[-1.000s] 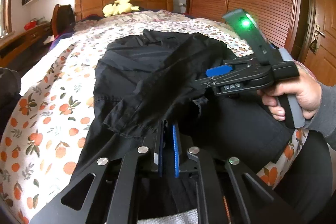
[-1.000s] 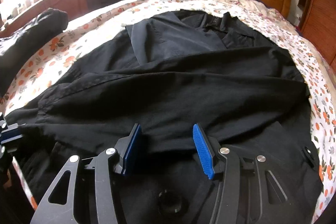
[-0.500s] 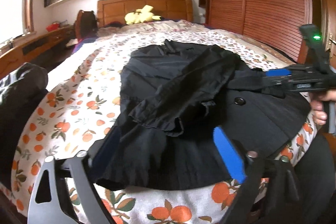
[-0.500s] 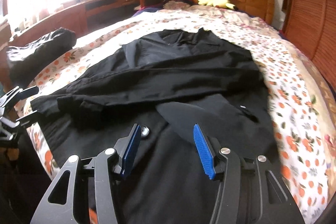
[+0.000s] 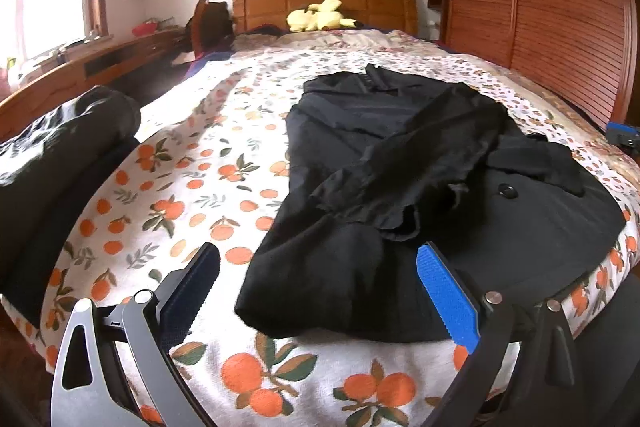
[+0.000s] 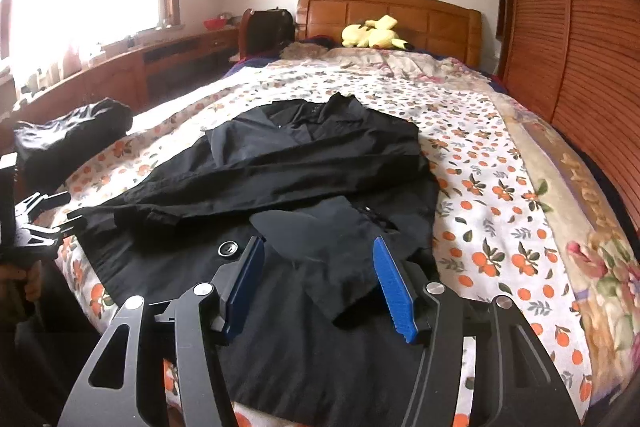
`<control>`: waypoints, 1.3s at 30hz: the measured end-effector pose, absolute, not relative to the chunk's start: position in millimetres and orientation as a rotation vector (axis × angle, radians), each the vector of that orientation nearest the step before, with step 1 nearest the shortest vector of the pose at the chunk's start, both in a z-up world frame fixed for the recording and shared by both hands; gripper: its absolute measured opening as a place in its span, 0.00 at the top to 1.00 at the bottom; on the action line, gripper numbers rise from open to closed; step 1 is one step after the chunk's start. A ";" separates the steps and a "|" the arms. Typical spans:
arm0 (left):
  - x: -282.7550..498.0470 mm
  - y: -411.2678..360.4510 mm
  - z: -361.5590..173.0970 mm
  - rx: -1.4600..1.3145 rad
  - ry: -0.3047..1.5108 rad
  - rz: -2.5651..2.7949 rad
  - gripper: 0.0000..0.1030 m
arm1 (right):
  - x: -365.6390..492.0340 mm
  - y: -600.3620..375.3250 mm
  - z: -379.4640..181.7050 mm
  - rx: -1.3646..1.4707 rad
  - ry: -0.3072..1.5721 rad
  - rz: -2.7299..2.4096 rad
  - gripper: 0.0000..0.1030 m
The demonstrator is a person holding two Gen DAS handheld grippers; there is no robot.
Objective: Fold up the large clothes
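A large black coat lies on the bed, one sleeve folded across its body and a button showing. My left gripper hovers over the coat's near hem. Its jaws are opening, very wide, with nothing pressed between the pads. In the right wrist view the same coat spreads out below my right gripper. Those jaws are also opening, about half wide, above the cloth and gripping none of it. The left gripper shows at the left edge there, held by a hand.
The bed sheet has an orange-fruit print. A dark bundle of clothes sits at the bed's left edge. A yellow plush toy rests by the headboard. A wooden wardrobe runs along the right, a low wooden cabinet along the left.
My left gripper let go of the black fabric, opened wide and drew back. My right gripper pulled back and rose away from the coat. The sleeve now lies across the coat.
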State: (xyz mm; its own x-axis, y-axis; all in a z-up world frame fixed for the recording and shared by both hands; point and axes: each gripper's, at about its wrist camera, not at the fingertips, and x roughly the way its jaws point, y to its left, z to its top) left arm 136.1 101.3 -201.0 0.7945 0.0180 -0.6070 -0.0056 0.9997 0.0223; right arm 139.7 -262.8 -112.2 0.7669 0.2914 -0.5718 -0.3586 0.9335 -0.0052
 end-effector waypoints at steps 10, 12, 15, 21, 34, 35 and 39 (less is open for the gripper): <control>133.8 105.8 -211.3 0.032 0.699 0.053 0.03 | 125.1 -287.5 -114.3 -0.107 0.593 0.322 0.47; 134.3 106.0 -214.1 0.034 0.708 0.058 0.03 | 123.3 -290.8 -116.5 -0.107 0.596 0.317 0.47; 134.3 109.9 -219.9 0.027 0.726 0.065 0.03 | 122.4 -296.0 -120.5 -0.105 0.602 0.307 0.47; 136.3 118.4 -225.6 0.006 0.745 0.082 0.03 | 127.9 -306.8 -142.6 -0.111 0.660 0.273 0.47; 137.2 124.2 -226.1 -0.006 0.746 0.080 0.03 | 126.7 -336.9 -192.8 -0.063 0.821 0.248 0.48; 137.2 124.3 -226.1 -0.007 0.747 0.079 0.03 | 125.6 -333.3 -194.3 -0.080 0.827 0.255 0.57; 138.6 123.4 -225.9 -0.008 0.748 0.078 0.03 | 122.3 -325.3 -192.4 -0.084 0.820 0.305 0.71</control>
State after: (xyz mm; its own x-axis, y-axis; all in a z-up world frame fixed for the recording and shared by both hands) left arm 138.6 123.4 -225.9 0.7304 0.0681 -0.6796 -0.0740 0.9971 0.0204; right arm 122.3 -325.3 -192.4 0.6413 0.2353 -0.7303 -0.3000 0.9529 0.0436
